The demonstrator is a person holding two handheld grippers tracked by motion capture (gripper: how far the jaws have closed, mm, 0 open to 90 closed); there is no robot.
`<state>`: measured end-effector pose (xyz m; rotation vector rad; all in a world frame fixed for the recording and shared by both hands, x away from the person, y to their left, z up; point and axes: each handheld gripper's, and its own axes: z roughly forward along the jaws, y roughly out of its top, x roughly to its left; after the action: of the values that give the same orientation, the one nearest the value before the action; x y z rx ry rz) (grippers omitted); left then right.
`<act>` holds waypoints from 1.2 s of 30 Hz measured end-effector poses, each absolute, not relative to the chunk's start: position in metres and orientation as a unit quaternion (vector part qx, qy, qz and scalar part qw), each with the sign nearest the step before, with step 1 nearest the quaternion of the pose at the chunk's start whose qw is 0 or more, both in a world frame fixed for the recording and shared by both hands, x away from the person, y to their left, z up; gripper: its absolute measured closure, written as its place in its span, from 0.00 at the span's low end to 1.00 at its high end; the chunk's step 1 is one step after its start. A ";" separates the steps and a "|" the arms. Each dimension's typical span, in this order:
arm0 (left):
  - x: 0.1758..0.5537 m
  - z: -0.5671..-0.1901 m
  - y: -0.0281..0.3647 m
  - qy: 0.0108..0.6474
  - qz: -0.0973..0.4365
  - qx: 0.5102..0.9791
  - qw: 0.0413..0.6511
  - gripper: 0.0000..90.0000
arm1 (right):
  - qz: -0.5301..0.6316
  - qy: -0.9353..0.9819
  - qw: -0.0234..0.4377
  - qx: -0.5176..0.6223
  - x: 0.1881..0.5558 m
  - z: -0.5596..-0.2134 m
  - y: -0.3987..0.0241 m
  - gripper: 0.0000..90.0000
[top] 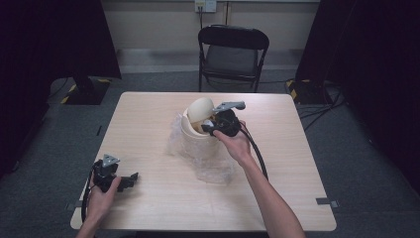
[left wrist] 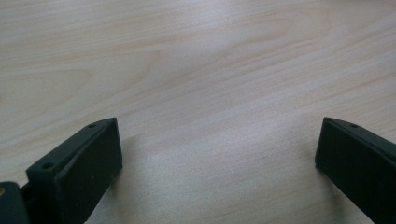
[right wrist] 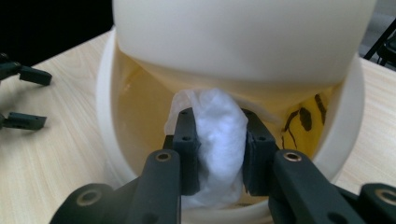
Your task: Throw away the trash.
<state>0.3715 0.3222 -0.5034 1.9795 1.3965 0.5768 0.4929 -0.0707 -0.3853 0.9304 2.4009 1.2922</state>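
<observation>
My right claw (right wrist: 218, 154) pinches a soft white wad of tissue (right wrist: 217, 135) at the mouth of a cream bin (right wrist: 105, 116), just under its tilted swing lid (right wrist: 243, 37). The wad looks light, limp and easily torn, so I judge a firm squeeze across its thick middle serves best; something yellow with black marks lies inside the bin, beyond the claw. Clear plastic wrap (top: 213, 168) lies crumpled around the bin's base. My left claw (left wrist: 215, 172) rests spread and empty on the desk (left wrist: 196, 70), well apart.
</observation>
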 end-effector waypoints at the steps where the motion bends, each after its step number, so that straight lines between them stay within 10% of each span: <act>1: 0.371 -0.503 0.322 0.532 0.220 0.753 0.320 0.00 | 0.443 0.827 0.130 0.320 0.493 -0.385 -0.070 0.80; 18: 0.371 -0.503 0.322 0.531 0.220 0.753 0.319 0.00 | 0.431 0.832 0.132 0.323 0.493 -0.380 -0.060 0.45; 36: 0.371 -0.503 0.322 0.531 0.220 0.754 0.319 0.00 | 0.469 0.811 0.123 0.327 0.482 -0.371 -0.082 0.58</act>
<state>0.3714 0.3224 -0.5034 1.9813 1.3963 0.5775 0.4821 -0.0823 -0.3709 0.9552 2.3648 1.3688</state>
